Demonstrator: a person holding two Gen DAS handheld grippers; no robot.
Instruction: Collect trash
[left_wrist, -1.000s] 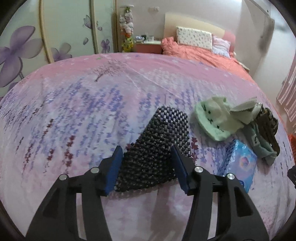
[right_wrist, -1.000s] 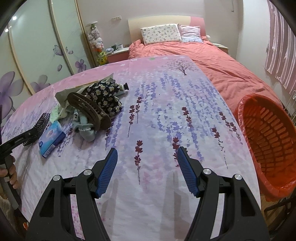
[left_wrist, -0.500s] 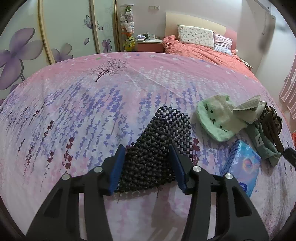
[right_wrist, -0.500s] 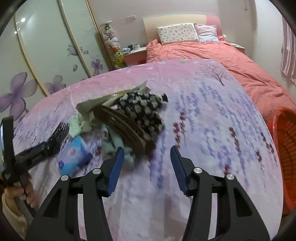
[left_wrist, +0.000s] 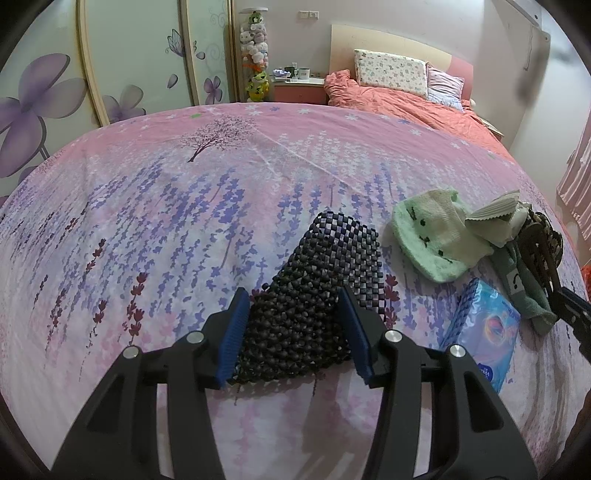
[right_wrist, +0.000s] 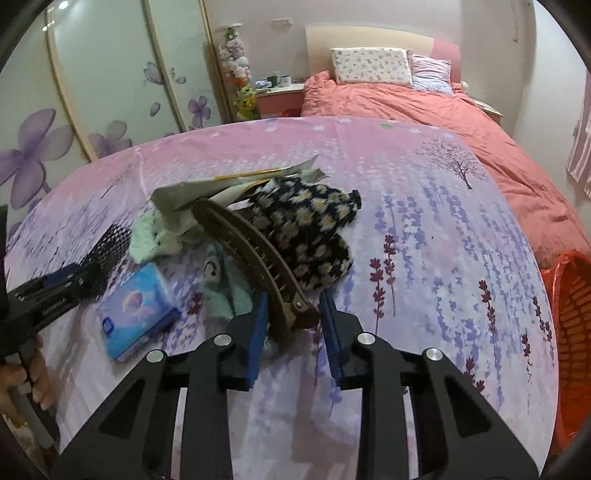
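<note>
1. Far left, and the left gripper (left_wrist: 293, 332) has the black beaded mat (left_wrist: 325, 280) between its blue pads (left_wrist: 234, 332). Both pads press the mat's near end, clamped on it, the bead mesh bunching between them. The far end of the mat fans out flat on the lavender-print sheet (left_wrist: 147, 221).

2. Just right of the mat lies the blue tissue pack (right_wrist: 136, 310), flat on the sheet and clear of both grippers. In the right wrist view it sits between the left gripper's fingers and the pile.

3. Beyond it, the pale green cloth (left_wrist: 432, 240) lies crumpled, with crinkled wrappers (right_wrist: 207, 192) stacked against it at the back of the pile.

4. Centre now: the brown hair claw clip (right_wrist: 258, 258) lies slantwise across the pile, its near end right between the fingers of the right gripper (right_wrist: 293, 325). The jaws are closing on it. The left-hand pad sits against the clip's side, but whether the right-hand pad touches yet I cannot tell.

5. Under and behind the clip is the black daisy-print fabric (right_wrist: 314, 229), resting on the sheet, beyond the fingertips.

6. A teal cloth (right_wrist: 225, 291) peeks out beneath the clip, just left of the right gripper's left-hand pad.

7. Far right, the orange basket (right_wrist: 569, 321) stands off the bed's edge, well apart from the pile.
</note>
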